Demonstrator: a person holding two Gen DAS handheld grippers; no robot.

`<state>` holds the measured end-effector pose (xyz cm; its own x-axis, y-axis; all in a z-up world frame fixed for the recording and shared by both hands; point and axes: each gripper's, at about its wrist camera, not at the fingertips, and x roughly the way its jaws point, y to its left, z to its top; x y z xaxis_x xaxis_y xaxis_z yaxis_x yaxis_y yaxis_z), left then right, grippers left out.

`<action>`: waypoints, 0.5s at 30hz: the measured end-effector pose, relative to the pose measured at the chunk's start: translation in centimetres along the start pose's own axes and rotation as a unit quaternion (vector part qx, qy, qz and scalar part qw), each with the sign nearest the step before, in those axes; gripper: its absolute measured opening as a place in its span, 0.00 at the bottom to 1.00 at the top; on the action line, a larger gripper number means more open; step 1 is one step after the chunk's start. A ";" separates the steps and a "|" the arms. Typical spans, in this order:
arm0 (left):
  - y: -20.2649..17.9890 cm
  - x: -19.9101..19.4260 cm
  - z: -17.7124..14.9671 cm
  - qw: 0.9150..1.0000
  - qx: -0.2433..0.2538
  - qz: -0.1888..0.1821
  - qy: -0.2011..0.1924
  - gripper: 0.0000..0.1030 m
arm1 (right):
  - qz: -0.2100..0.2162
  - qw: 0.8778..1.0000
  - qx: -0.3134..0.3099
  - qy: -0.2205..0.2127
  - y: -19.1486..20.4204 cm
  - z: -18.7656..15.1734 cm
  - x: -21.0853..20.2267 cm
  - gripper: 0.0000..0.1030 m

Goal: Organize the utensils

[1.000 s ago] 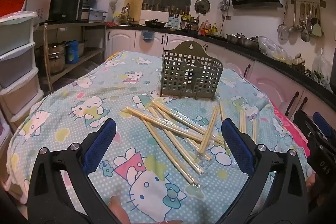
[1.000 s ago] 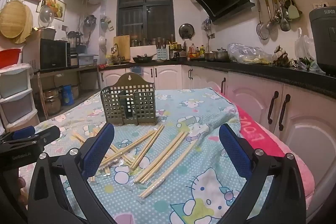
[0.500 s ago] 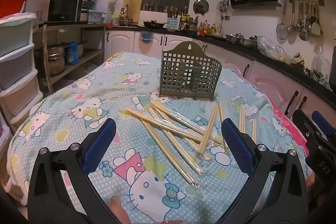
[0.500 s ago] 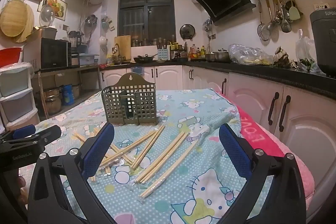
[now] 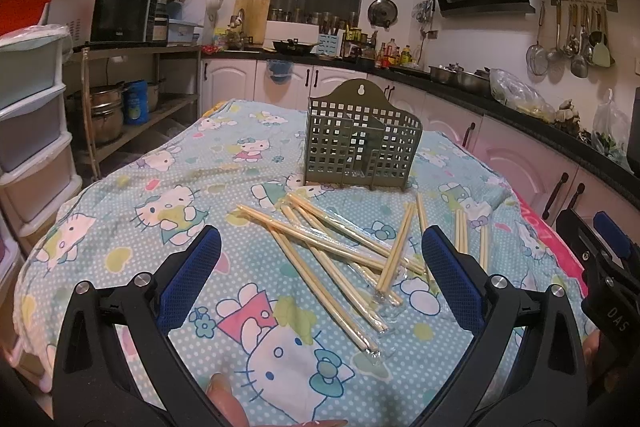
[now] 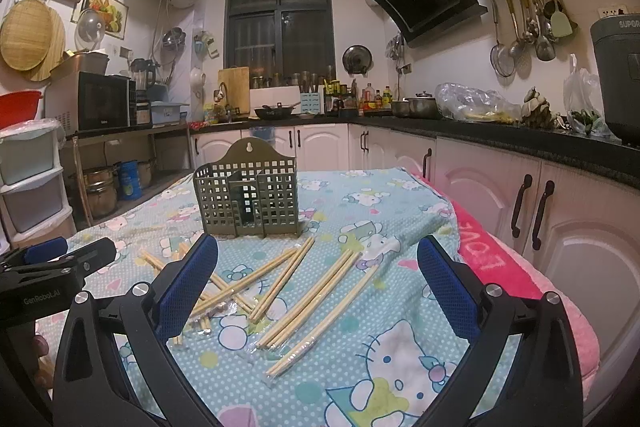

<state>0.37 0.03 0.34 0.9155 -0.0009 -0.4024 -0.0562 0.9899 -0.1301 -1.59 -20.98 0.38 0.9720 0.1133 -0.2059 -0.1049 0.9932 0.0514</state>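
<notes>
Pairs of pale wooden chopsticks (image 5: pixel 320 247), each pair sealed in a clear plastic sleeve, lie scattered and criss-crossed on the cartoon-cat cloth (image 5: pixel 168 187) over the worktop, all on the near side of the olive-green slotted holder (image 5: pixel 362 141). I would judge them very light and stiff, but the wrappers look slick and a little loose, so a pair could slide or twist between the pads; taking one near its middle, where it lies clear of its neighbours, seems safer than pinching a crinkly sleeve end. The ones crossing each other just in front of the holder would likely drag a neighbour along. The holder stands upright beyond the pile, apart from the nearest sticks; through its grid walls an inner divider shows, and as far as I can tell every compartment is empty, though the bottom is dim. It looks like thin plastic, light enough to tip if a stick is pushed in hard. The left tongs (image 5: pixel 320 279) hover spread wide, grasping nothing, short of the holder over the crossed sticks, and the right tongs (image 6: pixel 318 287) are likewise spread and empty, above the straighter pairs (image 6: pixel 316 299) to the holder's right.
</notes>
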 end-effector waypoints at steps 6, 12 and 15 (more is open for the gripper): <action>-0.1 0.0 -0.1 1.000 0.001 0.001 -0.002 0.89 | -0.001 1.000 0.000 0.000 0.0 0.0 0.0 0.94; 0.0 0.0 -0.1 1.000 0.001 0.001 -0.002 0.89 | -0.001 1.000 -0.001 -0.001 0.1 0.1 -0.1 0.94; -0.3 -0.3 -0.2 1.000 0.000 0.001 -0.002 0.89 | -0.001 1.000 0.000 0.000 0.1 0.1 -0.1 0.94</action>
<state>0.04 -0.28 0.30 0.9168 0.0021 -0.3993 -0.0584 0.9899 -0.1289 -1.65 -20.89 0.45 0.9723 0.1116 -0.2053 -0.1034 0.9934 0.0503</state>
